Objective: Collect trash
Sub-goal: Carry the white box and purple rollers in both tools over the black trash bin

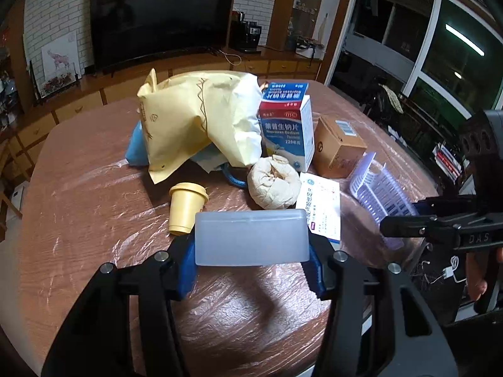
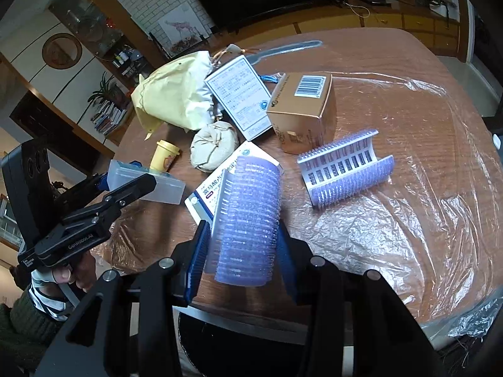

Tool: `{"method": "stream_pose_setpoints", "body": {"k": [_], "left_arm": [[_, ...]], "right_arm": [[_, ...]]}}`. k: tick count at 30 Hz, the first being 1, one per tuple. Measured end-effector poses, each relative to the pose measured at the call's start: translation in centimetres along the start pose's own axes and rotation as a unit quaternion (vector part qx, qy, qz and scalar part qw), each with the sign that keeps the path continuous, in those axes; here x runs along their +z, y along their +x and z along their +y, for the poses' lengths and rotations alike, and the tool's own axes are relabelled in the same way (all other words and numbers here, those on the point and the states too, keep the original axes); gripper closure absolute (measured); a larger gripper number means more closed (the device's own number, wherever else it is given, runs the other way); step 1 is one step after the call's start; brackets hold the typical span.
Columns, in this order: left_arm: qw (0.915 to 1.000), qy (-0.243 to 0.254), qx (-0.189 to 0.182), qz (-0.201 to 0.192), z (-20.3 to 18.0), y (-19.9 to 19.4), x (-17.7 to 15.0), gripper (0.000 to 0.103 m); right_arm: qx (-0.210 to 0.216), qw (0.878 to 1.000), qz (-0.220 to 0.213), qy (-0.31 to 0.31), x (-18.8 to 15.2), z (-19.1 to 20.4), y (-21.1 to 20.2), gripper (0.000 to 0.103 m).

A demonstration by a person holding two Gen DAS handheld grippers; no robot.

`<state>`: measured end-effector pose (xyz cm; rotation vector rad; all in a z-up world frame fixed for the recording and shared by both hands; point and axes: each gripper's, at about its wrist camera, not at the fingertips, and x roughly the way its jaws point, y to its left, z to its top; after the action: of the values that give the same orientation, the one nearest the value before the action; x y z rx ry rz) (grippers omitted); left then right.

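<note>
Left gripper (image 1: 251,267): clamped on a frosted plastic box (image 1: 251,238), raised over the near table (image 1: 78,194).
Right gripper (image 2: 242,264): pinching a purple hair roller (image 2: 248,220).
Remaining trash: yellow cup (image 1: 185,207), paper ball (image 1: 273,185), far-side cartons.

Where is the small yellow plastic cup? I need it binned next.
The small yellow plastic cup stands on the table, left of the crumpled paper ball.

Far beyond the gripper a dark television (image 1: 162,22) sits on a long wooden sideboard (image 1: 94,94), with a framed deer picture (image 1: 59,58) propped left of it, a coffee machine (image 1: 248,34) to its right, and windows (image 1: 440,53) further right
</note>
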<state>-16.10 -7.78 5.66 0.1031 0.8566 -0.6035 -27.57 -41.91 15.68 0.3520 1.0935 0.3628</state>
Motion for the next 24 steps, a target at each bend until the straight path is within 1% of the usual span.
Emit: {"method": "stream_pose_setpoints", "body": {"k": [5, 7, 15, 19, 24], "left_arm": [[0.9999, -0.008, 0.01, -0.007, -0.6, -0.9, 0.1, 0.048], [0.9997, -0.018, 0.013, -0.008, -0.8, -1.3, 0.0, 0.048], [0.9981, -0.051, 0.035, -0.004, -1.4, -2.5, -1.4, 0.048], [0.9978, -0.059, 0.028, -0.003, -1.7, -3.6, -2.4, 0.048], [0.9988, -0.047, 0.01, -0.005, -2.3, -5.0, -3.4, 0.048]], "right_arm": [[0.013, 1.0, 0.001, -0.011, -0.1, -0.1, -0.5, 0.062], [0.019, 1.0, 0.004, -0.014, -0.1, -0.1, -0.5, 0.062], [0.036, 0.998, 0.013, -0.04, 0.2, 0.1, -0.5, 0.062], [0.042, 0.998, 0.014, -0.049, -0.1, 0.4, -0.9, 0.062], [0.046, 0.997, 0.006, -0.055, -1.1, 1.4, -2.2, 0.062]]}}
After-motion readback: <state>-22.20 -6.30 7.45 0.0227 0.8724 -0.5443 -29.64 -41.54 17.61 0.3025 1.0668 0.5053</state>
